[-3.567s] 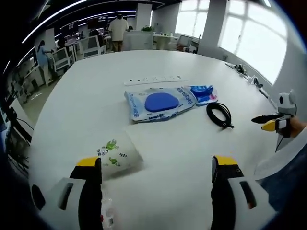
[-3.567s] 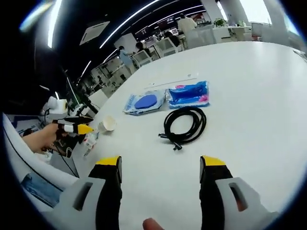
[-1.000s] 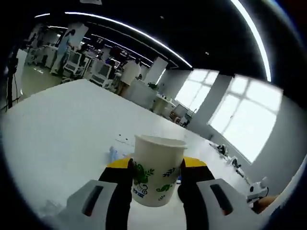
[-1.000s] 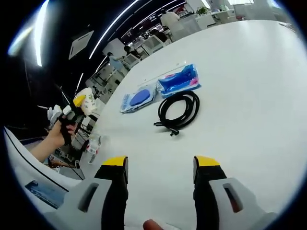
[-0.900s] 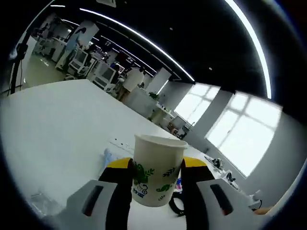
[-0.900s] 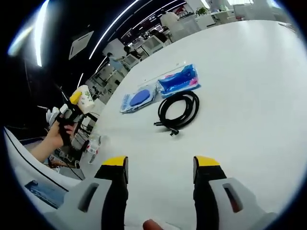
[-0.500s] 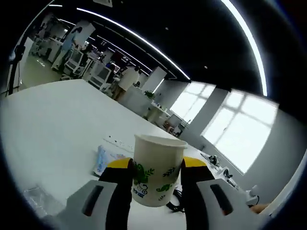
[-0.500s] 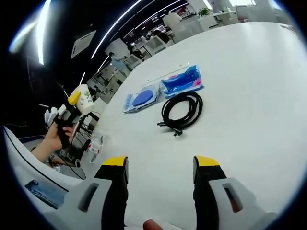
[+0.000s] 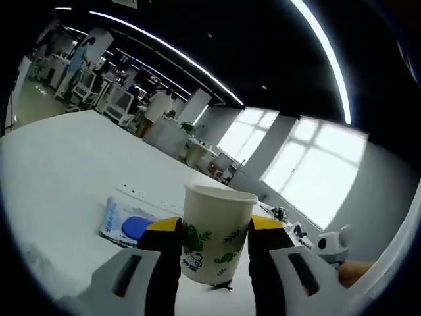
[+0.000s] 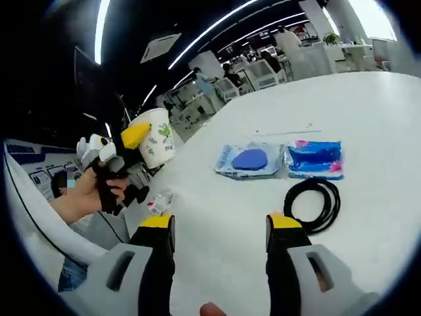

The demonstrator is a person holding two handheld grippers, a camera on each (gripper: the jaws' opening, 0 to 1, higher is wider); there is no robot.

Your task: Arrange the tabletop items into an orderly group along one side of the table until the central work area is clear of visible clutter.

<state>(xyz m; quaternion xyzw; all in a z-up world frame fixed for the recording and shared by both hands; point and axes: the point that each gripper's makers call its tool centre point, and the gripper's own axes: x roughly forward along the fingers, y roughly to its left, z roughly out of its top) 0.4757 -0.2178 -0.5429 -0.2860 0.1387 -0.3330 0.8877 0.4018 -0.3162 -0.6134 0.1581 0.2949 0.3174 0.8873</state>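
A white paper cup [image 9: 215, 234] with green print stands upright between the jaws of my left gripper [image 9: 214, 228], which is shut on it and holds it above the table. In the right gripper view the same cup [image 10: 154, 145] hangs at the left in a person's hand with the left gripper [image 10: 125, 150]. My right gripper [image 10: 221, 227] is open over the white table [image 10: 217, 210] with nothing between its jaws. Beyond it lie a pouch with a blue disc [image 10: 248, 160], a blue pack [image 10: 314, 158] and a black cable coil [image 10: 316, 204].
A small clear packet [image 10: 158, 201] lies near the table's left edge. A thin white power strip [image 10: 283, 131] lies behind the pouches. The pouch with the blue disc [image 9: 133, 226] sits left of the cup. Desks, chairs and people fill the far room.
The left gripper has kept hold of the cup and carried it nearer to the right gripper, over the table's edge. Both views have swung; the right gripper stays open.
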